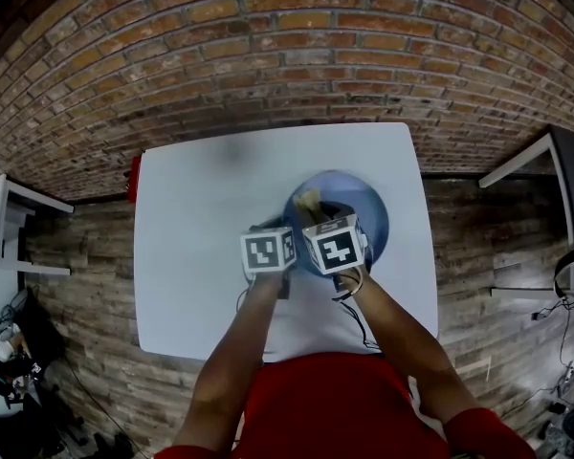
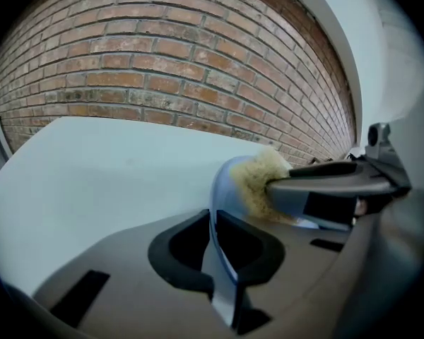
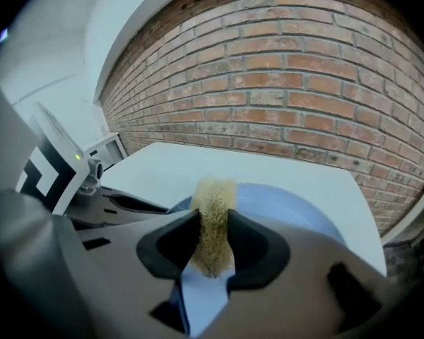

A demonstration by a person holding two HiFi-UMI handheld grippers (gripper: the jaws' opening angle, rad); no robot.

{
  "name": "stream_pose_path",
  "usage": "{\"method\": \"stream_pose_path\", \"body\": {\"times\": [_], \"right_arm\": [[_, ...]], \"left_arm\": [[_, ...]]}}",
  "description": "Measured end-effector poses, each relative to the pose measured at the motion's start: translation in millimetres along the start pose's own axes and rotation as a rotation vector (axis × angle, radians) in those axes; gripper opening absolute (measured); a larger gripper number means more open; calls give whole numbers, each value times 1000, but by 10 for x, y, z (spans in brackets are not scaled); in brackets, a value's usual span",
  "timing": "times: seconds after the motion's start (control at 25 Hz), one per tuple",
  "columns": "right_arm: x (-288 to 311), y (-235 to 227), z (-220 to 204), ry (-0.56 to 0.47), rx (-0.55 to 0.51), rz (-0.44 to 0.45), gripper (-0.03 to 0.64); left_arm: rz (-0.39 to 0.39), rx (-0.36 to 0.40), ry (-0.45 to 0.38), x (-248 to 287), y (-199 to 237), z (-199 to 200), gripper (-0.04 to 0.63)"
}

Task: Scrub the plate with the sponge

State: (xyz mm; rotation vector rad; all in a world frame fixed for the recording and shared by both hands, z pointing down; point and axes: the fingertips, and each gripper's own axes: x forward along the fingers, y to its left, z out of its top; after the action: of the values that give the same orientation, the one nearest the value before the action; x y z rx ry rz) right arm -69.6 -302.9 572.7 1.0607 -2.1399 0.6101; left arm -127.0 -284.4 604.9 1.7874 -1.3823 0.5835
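The person's forearms [image 1: 231, 352] reach out over the white table [image 1: 191, 256]. The left gripper [image 2: 213, 249] is clamped on the rim of the blue plate [image 2: 222, 189], which sits over the table's right half; a firm hold there steadies it. The right gripper [image 3: 212, 242] pinches the sponge [image 3: 213, 210] against the plate's face. Even pressure and overlapping strokes seem best, pushing toward the held rim, not away from it.
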Motion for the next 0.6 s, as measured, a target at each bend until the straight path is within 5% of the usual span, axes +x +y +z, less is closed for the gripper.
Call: {"method": "stream_pose_path", "body": {"times": [0.24, 0.6], "right_arm": [[99, 40, -141, 50, -29, -2, 120], [-268, -812, -336, 69, 53, -161, 120]], "left_arm": [[2, -8, -7, -15, 6, -4, 40], [5, -6, -7, -33, 17, -8, 38]]}}
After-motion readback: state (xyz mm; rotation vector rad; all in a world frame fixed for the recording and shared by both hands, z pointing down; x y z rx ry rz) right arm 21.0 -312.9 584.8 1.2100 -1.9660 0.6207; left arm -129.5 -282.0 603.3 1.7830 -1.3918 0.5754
